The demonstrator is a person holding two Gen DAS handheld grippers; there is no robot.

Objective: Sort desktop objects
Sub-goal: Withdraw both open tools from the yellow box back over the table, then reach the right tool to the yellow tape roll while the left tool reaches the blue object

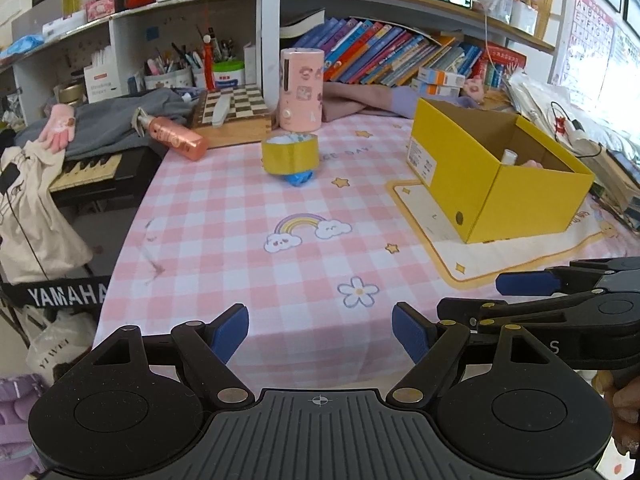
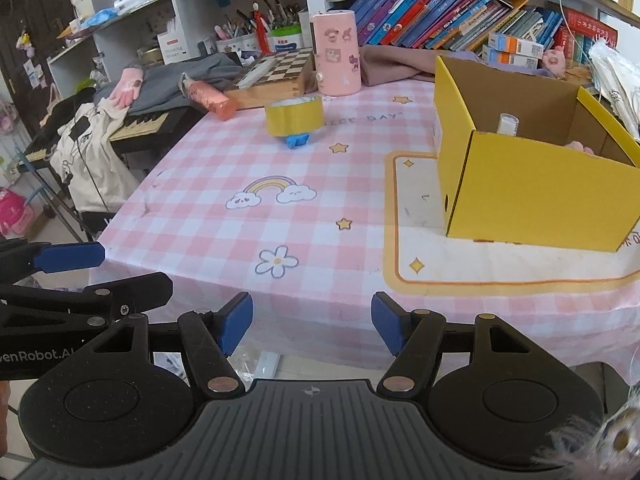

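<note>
Left gripper: the left gripper (image 1: 320, 330) hangs at the near edge of the table, its blue pads apart with nothing between them.
Right gripper: the right gripper (image 2: 312, 324) sits just beside it on the same edge, pads likewise spread and empty; each tool shows at the side of the other's view.
Things to sort: a roll of yellow tape (image 1: 291, 154) rests on a small blue object (image 1: 299, 179) toward the far side of the pink checked tablecloth (image 1: 224, 220), just in front of a pink stickered canister (image 1: 301, 90). A copper-pink spray bottle (image 1: 176, 138) lies on its side at the left, beside a chessboard box (image 1: 236, 112).
Destination: the open yellow cardboard box (image 2: 532, 196) stands on a cream mat (image 2: 420, 256) at the right; a small white bottle and something pink already sit inside.
Doing the step well: my guess is the tape roll comes next. Approach from above with the jaws wide enough to span the roll, and grip the roll alone so the blue piece beneath is not dragged along. Lift clear before crossing over the box wall.
Readable writing: "YAMAHA" on a keyboard strap at the left; "ICE DAY" printed on the cloth; "enRobot.A" on the left tool's body; "YIWEI" on a bag.
</note>
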